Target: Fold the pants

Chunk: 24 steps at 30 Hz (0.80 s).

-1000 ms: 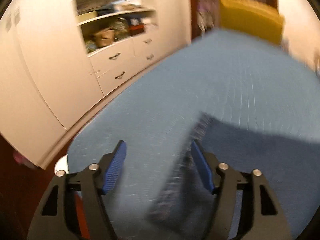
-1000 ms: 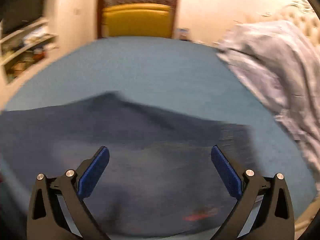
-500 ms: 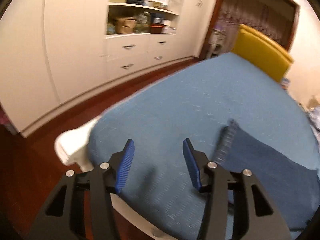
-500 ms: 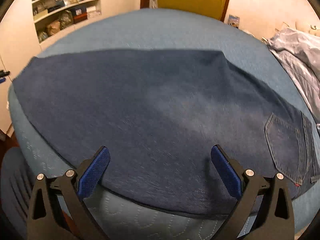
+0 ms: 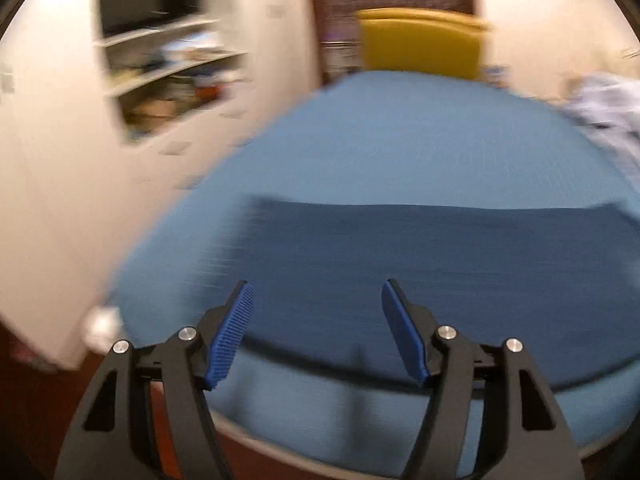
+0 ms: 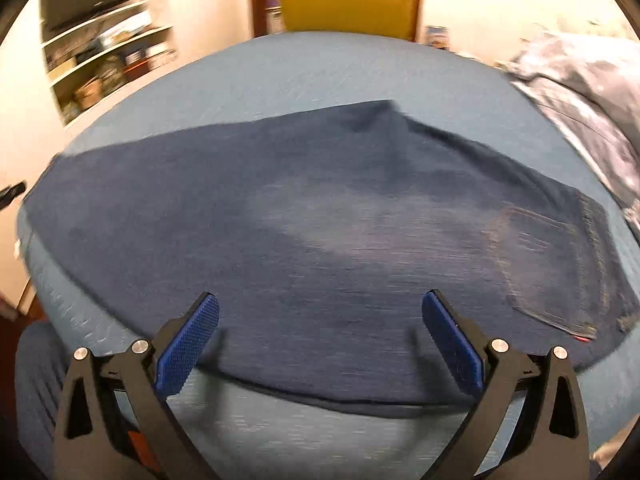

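Dark blue jeans (image 6: 320,216) lie flat across the blue bed (image 6: 340,68), folded lengthwise, with the back pocket (image 6: 548,268) and waistband at the right and the leg end at the left. The jeans also show in the blurred left wrist view (image 5: 420,264). My right gripper (image 6: 320,312) is open and empty, above the jeans' near edge. My left gripper (image 5: 316,304) is open and empty, above the near edge of the jeans toward the leg end.
A yellow chair (image 6: 346,4) stands behind the bed. A rumpled grey-blue blanket (image 6: 580,92) lies on the bed's right side. White cupboards with open shelves (image 5: 168,76) line the left wall. The bed's near edge (image 6: 320,440) drops off below the grippers.
My left gripper has swung right from the bed's left corner to over the jeans and its jaws have widened. My right gripper has moved slightly, staying open over the jeans.
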Available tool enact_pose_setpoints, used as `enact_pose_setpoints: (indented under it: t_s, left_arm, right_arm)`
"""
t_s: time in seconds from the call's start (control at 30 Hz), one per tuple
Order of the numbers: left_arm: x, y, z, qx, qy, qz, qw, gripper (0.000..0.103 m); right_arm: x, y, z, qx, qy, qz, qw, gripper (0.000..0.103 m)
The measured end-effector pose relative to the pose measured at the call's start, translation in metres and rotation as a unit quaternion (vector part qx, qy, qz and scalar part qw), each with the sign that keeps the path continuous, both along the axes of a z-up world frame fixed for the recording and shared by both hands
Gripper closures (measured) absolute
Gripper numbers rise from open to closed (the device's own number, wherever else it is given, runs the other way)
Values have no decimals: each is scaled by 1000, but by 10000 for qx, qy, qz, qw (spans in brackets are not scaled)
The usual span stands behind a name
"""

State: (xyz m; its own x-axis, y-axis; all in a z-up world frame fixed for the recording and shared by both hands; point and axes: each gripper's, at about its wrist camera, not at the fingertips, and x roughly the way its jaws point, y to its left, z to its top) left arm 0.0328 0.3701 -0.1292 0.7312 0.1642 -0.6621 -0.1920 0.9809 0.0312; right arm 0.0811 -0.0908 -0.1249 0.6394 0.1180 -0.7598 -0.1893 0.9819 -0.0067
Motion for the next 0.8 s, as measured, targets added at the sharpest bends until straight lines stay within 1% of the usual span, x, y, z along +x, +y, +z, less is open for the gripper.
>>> enact_pose_setpoints:
  t_s: [0.03, 0.07, 0.1, 0.13, 0.17, 0.2, 0.27, 0.3, 0.33, 0.4, 0.43, 0.47, 0.53, 0.57, 0.6, 0.67, 0.73, 0.8]
  left_arm:
    - [1, -24, -3, -398, -16, -312, 9987, 35]
    - [3, -55, -7, -642, 14, -545, 9964, 33]
    - [6, -81, -10, -618, 59, -633, 9961, 30]
    - [9, -100, -14, -655, 97, -756, 9949, 25]
    - [13, -125, -17, -783, 104, -988, 9920, 24]
    - [14, -146, -18, -831, 86, -1068, 9908, 23]
    - [21, -184, -24, -700, 202, -1144, 9908, 16]
    - [25, -200, -27, -554, 292, -1200, 9908, 13]
    - [43, -201, -30, -432, 335, -1267, 9904, 8]
    - [31, -245, -41, -120, 491, -1392, 9890, 6]
    - [30, -256, -51, -62, 659, -1462, 9870, 6]
    - [35, -263, -58, -61, 750, -1479, 9861, 6]
    - [39, -270, -74, -36, 1119, -1507, 9822, 6]
    - [34, -278, -77, -9, 1079, -1468, 9833, 3]
    - [30, -284, -78, 2, 965, -1340, 9863, 2]
    - [26, -290, -85, -120, 909, -1167, 9889, 2]
    - [23, -299, -89, 54, 869, -1161, 9894, 1]
    - [29, -300, -89, 123, 906, -1187, 9887, 1]
  right_arm:
    - [2, -9, 1, -62, -45, -212, 9997, 5]
    - [3, -16, 1, -93, -41, -343, 9994, 5]
    - [5, -21, 0, -136, -2, -469, 9988, 5]
    - [8, -27, -1, -244, 27, -674, 9974, 5]
    - [10, -33, -2, -323, 36, -819, 9961, 5]
    - [10, -36, -3, -393, 69, -933, 9948, 5]
    - [12, -42, -8, -558, 121, -971, 9936, 5]
    - [13, -44, -11, -622, 155, -961, 9933, 5]
    - [14, -47, -16, -635, 248, -968, 9930, 5]
    - [18, -54, -25, -489, 463, -996, 9927, 5]
    - [19, -59, -29, -271, 487, -1014, 9933, 5]
    - [18, -63, -30, -154, 455, -1014, 9937, 5]
    - [18, -61, -32, -209, 423, -980, 9941, 5]
    - [17, -60, -32, -211, 424, -1000, 9939, 5]
    - [16, -60, -33, -194, 433, -1028, 9936, 5]
    - [16, -60, -34, -187, 418, -1019, 9937, 5]
    - [15, -61, -35, -188, 412, -1033, 9936, 5]
    - [14, -60, -34, -243, 419, -982, 9940, 5]
